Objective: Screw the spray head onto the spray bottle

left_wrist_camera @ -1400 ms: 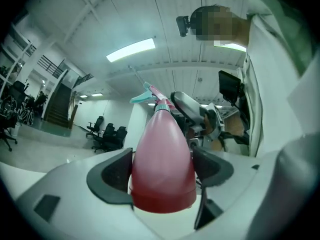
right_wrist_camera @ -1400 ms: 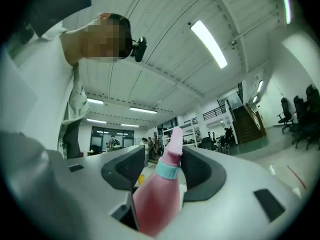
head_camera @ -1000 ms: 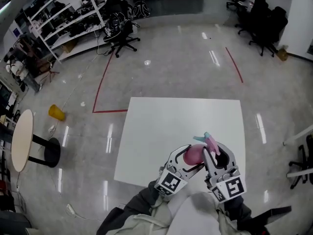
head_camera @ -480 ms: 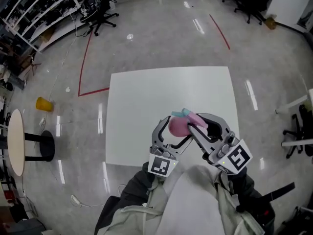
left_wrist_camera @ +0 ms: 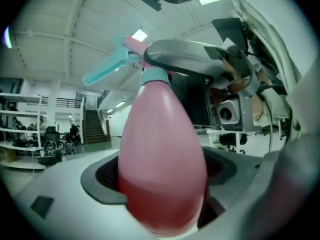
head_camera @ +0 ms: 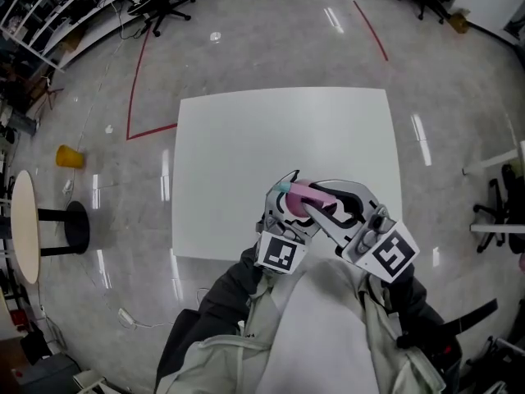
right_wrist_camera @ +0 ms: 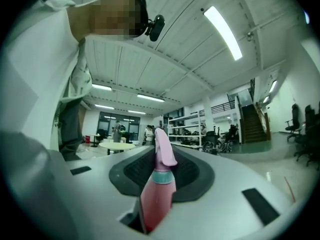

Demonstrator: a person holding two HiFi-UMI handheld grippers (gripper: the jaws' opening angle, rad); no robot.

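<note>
I hold a pink spray bottle (head_camera: 300,195) up in front of the person's chest, over the near edge of the white table (head_camera: 246,138). In the left gripper view its wide body (left_wrist_camera: 162,174) stands between the jaws of my left gripper (head_camera: 287,197), which are opening; a dark gap shows beside the bottle's right flank. The pink spray head with its teal trigger (left_wrist_camera: 107,69) sits on the neck. My right gripper (head_camera: 322,206) comes in from the right, its jaws closing round that spray head (right_wrist_camera: 164,151) and teal collar (right_wrist_camera: 162,178), pads against it.
On the floor to the left are a yellow object (head_camera: 70,156), a round side table (head_camera: 20,228) and a red tape line (head_camera: 135,97). Office chairs (head_camera: 164,6) and shelving stand far off. The person's grey sleeves (head_camera: 246,310) fill the bottom of the head view.
Both grippers and the bottle have drawn back toward the person, to the table's near edge. The right gripper now covers more of the spray head, and less of the pink body shows.
</note>
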